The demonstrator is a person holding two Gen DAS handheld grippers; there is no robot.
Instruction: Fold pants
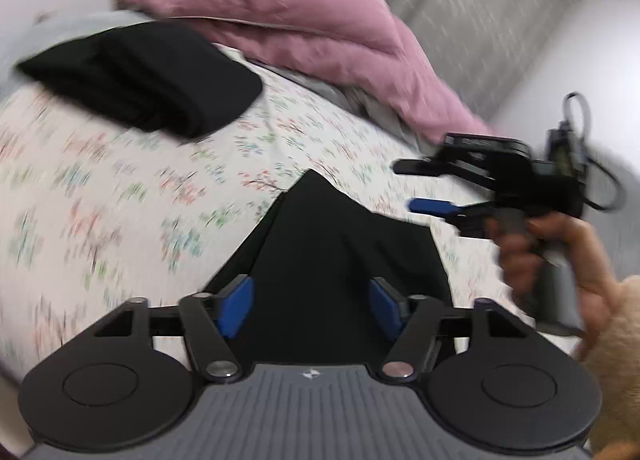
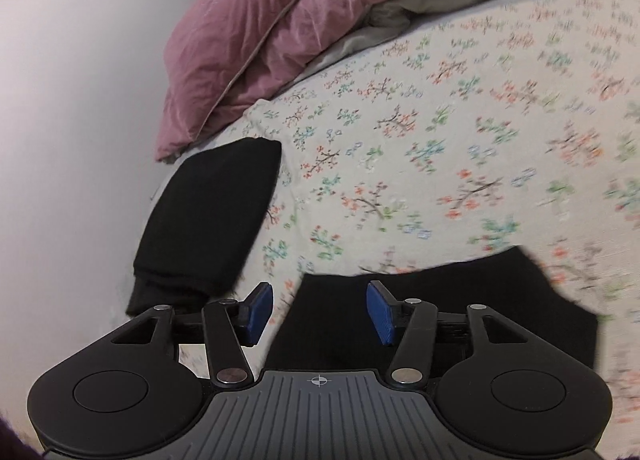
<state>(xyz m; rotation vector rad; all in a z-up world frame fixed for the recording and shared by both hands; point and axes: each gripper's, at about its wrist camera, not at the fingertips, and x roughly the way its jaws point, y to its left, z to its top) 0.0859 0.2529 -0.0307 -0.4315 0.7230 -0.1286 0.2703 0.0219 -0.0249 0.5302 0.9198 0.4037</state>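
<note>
Two black garments lie on the floral bedsheet [image 2: 420, 132]: the pants [image 1: 340, 260], near the person, loosely rumpled with one peak standing up, and a folded black bundle [image 1: 148, 76] farther off to the left. The left gripper [image 1: 310, 306] hovers above the pants with its jaws wide apart and nothing pinched between the blue pads [image 1: 236, 308], and the right gripper [image 2: 320, 312], held in a hand [image 1: 560, 256] to the right, also stands with jaws apart, gripping nothing. A pink duvet [image 2: 320, 8] is bunched at the far side of the bed, next to a pale wall [image 2: 72, 140].
</note>
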